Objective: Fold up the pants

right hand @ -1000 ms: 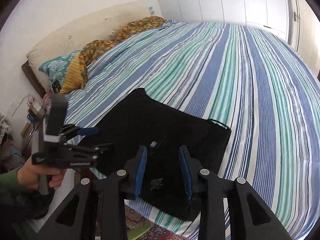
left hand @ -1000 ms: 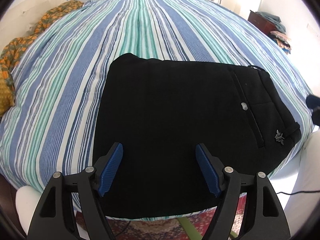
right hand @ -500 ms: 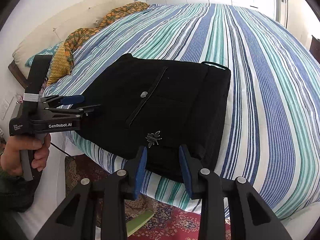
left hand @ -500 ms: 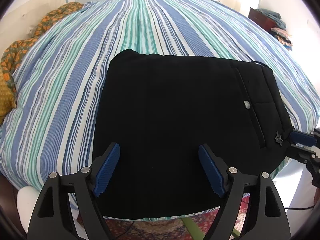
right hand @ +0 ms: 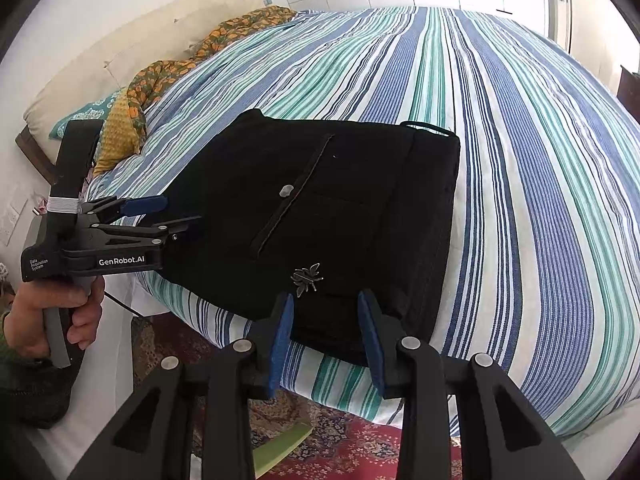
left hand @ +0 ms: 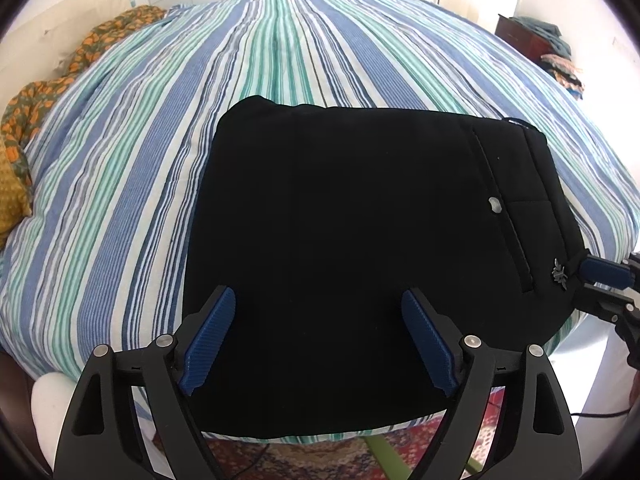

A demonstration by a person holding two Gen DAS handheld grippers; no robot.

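The black pants (left hand: 340, 220) lie folded into a flat rectangle near the front edge of the striped bed (left hand: 120, 200). A grey button (left hand: 495, 204) and a small metal insect charm (right hand: 306, 278) show on the waist part. My left gripper (left hand: 318, 293) hovers over the near edge of the pants (right hand: 360, 184). Its jaws are opening, with the blue pads wide apart and pressing on nothing. From the side, the left gripper (right hand: 180, 212) sits at the cloth's left edge. My right gripper (right hand: 325, 296) is partly open around the near waist corner, just below the charm. The right gripper (left hand: 580, 284) also shows from the left.
A person's hand (right hand: 48, 312) holds the left gripper's handle. Orange patterned bedding (left hand: 24, 120) and pillows lie at the head of the bed. A red patterned rug (right hand: 360, 448) covers the floor below the bed's edge. A dark cabinet with piled clothes (left hand: 532, 40) stands at the back right.
My right gripper came down to the waist corner of the pants and entered the left wrist view at the right edge. The left gripper's pads spread a little wider.
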